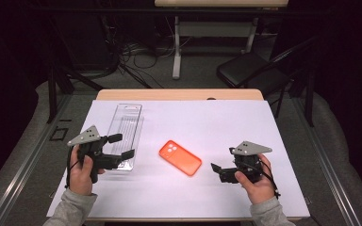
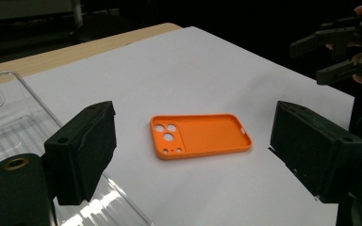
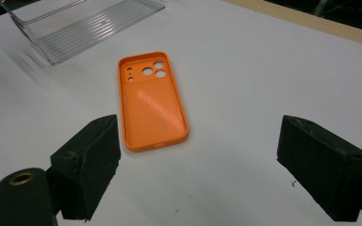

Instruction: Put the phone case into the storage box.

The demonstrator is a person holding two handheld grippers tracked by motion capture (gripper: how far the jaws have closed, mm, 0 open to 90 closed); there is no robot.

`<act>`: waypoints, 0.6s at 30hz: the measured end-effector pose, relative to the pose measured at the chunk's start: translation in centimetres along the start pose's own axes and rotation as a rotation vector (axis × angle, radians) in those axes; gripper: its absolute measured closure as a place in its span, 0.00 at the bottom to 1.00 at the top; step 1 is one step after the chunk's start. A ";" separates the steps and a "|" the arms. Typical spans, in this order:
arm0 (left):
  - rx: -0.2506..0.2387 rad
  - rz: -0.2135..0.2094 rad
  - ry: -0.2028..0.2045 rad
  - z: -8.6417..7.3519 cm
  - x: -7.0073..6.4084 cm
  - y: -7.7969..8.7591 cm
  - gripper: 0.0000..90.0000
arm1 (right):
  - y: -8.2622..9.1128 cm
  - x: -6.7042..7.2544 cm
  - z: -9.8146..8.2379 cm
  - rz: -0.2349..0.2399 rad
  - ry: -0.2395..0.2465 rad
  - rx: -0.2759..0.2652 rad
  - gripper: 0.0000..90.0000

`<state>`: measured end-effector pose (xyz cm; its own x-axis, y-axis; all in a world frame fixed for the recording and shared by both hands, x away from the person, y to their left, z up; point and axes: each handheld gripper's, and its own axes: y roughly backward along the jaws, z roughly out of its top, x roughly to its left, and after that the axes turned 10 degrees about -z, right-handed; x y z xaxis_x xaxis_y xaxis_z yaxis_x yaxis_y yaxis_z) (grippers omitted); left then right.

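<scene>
both grippers, left gripper (image 1: 121, 146) and right gripper (image 1: 216, 172), hang wide open and empty; orange phone case (image 1: 180, 157) lies flat at frame center on white sheet (image 1: 207, 122), so jaws risk skidding it toward clear plastic tray (image 1: 125, 129).

A white sheet (image 1: 207, 122) covers the wooden table (image 1: 179, 94); a black chair (image 1: 247, 70) stands beyond.

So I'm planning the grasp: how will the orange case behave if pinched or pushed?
The orange case is an empty thin-walled shell, so probably light and a bit flexible. It lies flat, open side up, on the white sheet, so it should slide, not roll or tip. Its low rim leaves little to pinch.
</scene>
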<state>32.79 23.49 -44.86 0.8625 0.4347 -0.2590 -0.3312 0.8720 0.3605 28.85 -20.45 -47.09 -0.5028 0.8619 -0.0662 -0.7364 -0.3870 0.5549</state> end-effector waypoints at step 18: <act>0.057 -0.052 0.018 3.4 1.7 -3.8 0.17 | -3.5 0.5 3.8 0.040 0.027 0.105 0.15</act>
<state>36.85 20.14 -43.69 0.8705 0.3939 -0.2949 -0.2637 0.8794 0.3964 32.91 -17.44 -45.87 -0.5435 0.8370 -0.0636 -0.6648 -0.3829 0.6414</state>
